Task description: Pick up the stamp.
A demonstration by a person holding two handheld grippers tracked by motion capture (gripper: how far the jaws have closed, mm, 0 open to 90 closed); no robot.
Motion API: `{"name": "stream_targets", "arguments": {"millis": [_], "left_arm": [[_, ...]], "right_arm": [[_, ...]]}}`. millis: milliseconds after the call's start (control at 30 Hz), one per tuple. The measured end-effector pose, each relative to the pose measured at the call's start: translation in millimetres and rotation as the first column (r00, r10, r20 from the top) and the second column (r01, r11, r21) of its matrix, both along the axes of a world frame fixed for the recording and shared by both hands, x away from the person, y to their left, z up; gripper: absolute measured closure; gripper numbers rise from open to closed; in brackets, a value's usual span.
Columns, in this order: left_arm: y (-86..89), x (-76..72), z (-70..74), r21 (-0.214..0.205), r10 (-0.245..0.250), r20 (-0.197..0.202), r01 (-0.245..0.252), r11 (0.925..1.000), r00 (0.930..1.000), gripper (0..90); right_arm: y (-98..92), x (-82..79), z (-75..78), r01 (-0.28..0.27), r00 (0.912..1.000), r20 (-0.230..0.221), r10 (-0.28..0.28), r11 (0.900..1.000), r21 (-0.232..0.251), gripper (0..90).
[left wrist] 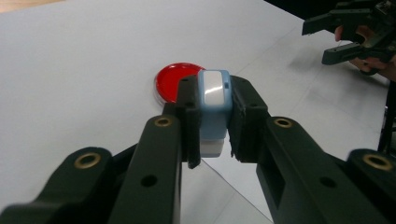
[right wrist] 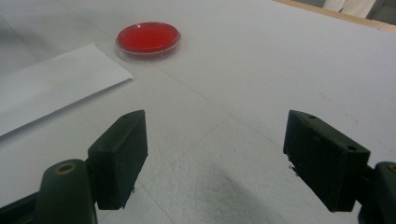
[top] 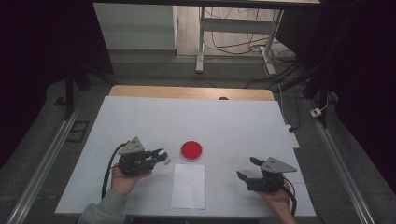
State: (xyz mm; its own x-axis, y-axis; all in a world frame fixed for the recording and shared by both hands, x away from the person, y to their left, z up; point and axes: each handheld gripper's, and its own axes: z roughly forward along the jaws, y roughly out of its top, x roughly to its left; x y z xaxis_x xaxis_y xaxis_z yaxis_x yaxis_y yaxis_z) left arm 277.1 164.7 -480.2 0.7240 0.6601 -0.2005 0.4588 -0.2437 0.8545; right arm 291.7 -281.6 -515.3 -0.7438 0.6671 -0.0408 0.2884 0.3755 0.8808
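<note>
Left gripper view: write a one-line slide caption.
Left gripper clamps a small blue-and-white block above the table, red dish just beyond.

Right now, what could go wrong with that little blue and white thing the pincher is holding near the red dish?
1. The left gripper pinches the small blue and white block just at its jaw tips, so it might slip out and drop onto the table.
2. The red dish sits close behind the block; a push forward could bump it.
3. The paper sheet lies loose nearby and could slide if brushed.
</note>
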Motion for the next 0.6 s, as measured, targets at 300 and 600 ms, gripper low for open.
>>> {"name": "stream_targets", "arguments": {"millis": [300, 600], "left_arm": [[-14.6, -3.5, -1.2, 0.001, -0.043, -0.01, 0.043, 0.9991, 0.999, 75.5], [-31.3, -5.5, -2.4, -0.003, -0.088, -0.022, 0.088, 0.9961, 0.9959, 75.5]], "right_arm": [[1.4, -0.5, 0.0, -0.001, 1.0, 0.002, 0.001, 1.0, 0.001, 21.7], [1.5, -0.5, -0.2, -0.002, 1.0, 0.002, 0.002, 1.0, 0.001, 21.7]]}}
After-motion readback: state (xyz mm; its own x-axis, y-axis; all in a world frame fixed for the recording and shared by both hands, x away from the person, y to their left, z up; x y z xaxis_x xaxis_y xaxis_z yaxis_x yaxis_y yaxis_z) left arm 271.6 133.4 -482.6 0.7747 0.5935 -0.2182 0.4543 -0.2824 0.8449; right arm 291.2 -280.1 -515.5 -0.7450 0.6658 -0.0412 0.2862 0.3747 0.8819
